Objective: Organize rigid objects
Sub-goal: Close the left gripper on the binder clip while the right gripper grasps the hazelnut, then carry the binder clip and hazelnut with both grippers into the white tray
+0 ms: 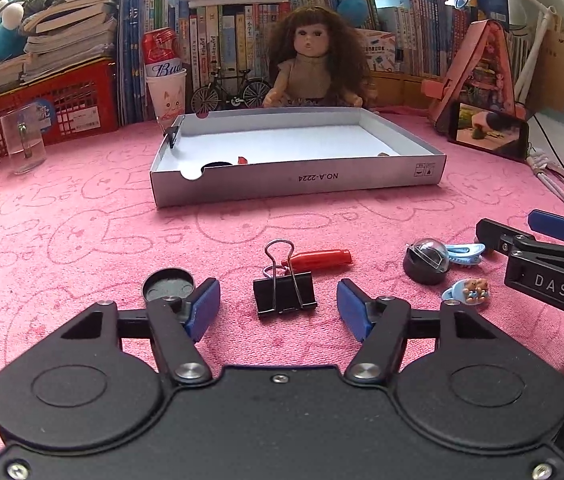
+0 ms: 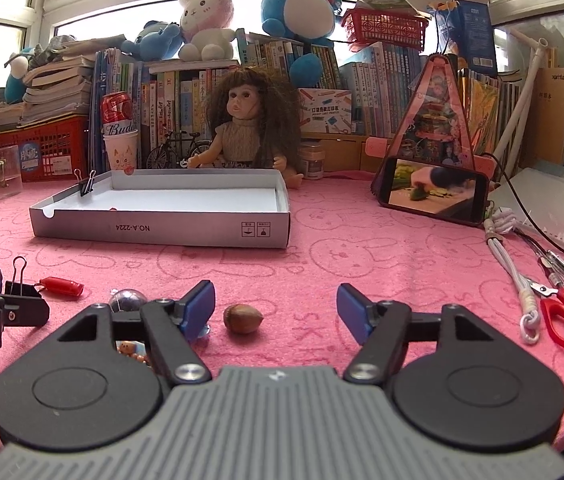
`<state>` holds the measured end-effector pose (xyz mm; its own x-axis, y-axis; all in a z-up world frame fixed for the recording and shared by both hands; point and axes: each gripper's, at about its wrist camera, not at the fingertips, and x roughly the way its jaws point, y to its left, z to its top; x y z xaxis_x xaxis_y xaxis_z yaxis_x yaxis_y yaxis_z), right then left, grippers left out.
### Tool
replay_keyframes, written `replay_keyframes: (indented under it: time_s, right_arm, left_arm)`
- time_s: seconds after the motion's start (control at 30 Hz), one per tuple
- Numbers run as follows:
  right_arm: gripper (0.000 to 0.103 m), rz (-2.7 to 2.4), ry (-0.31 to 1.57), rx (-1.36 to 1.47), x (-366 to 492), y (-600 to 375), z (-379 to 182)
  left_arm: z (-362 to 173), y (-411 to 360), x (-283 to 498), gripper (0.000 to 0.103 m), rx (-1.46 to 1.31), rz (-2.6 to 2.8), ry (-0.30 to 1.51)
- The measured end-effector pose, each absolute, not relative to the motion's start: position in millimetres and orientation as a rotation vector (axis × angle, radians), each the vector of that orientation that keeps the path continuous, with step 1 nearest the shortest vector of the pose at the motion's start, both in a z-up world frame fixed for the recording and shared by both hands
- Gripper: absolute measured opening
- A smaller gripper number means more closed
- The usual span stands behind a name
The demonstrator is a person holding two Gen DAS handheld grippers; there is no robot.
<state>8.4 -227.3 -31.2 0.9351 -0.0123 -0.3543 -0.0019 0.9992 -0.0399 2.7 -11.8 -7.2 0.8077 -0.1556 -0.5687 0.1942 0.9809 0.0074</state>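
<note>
On a pink cloth in front of a shallow white box [image 1: 402, 178], we hold two pairs of tongs over scattered small things. Our left gripper [image 1: 278, 307] stands open, its blue pads either side of a black binder clip [image 1: 284, 294] but not pressing it; the clip lies nearer us than the box, well apart from it. Our right gripper [image 2: 276, 307] is also open, a hazelnut [image 2: 243, 318] lying between its jaws toward the left pad, untouched.

To lift the clip well, we judge it best to centre the pads on its black body (not the wire handles) and close squarely. For the nut, we would shift left to centre it first, since a round shell may squirt out of an off-centre pinch.

The box already holds a few pieces: a second binder clip [image 2: 87, 188] clipped on its left wall, a dark round item and something red just behind its front wall; most of its floor is bare.
</note>
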Motion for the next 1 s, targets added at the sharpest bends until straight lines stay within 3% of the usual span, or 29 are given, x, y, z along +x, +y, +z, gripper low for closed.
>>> replay_keyframes:
  time_s: [0.2, 0.27, 0.37, 0.4, 1.0]
  right_arm:
    - [0.061, 0.012, 0.428, -0.037, 13.8, -224.9, -33.0]
    - [0.053, 0.024, 0.45, -0.032, 15.5, -223.6, -34.4]
    - [0.03, 0.048, 0.468, -0.033, 16.9, -220.1, -34.4]
    - [0.026, 0.058, 0.474, -0.033, 17.5, -219.2, -33.7]
    - [0.026, 0.104, 0.459, 0.017, 44.2, -218.7, -6.4]
  left_arm:
    - [-7.3, -10.6, 5.3, 0.045, 0.059, -0.164, 0.598]
    - [-7.3, -10.4, 4.8, 0.03, 0.057, -0.162, 0.59]
    - [-7.7, -10.8, 4.3, 0.03, 0.056, -0.161, 0.582]
    - [-7.7, -10.8, 4.2, 0.03, 0.053, -0.164, 0.584]
    - [33.0, -3.8, 33.1, 0.03, -0.018, -0.191, 0.541]
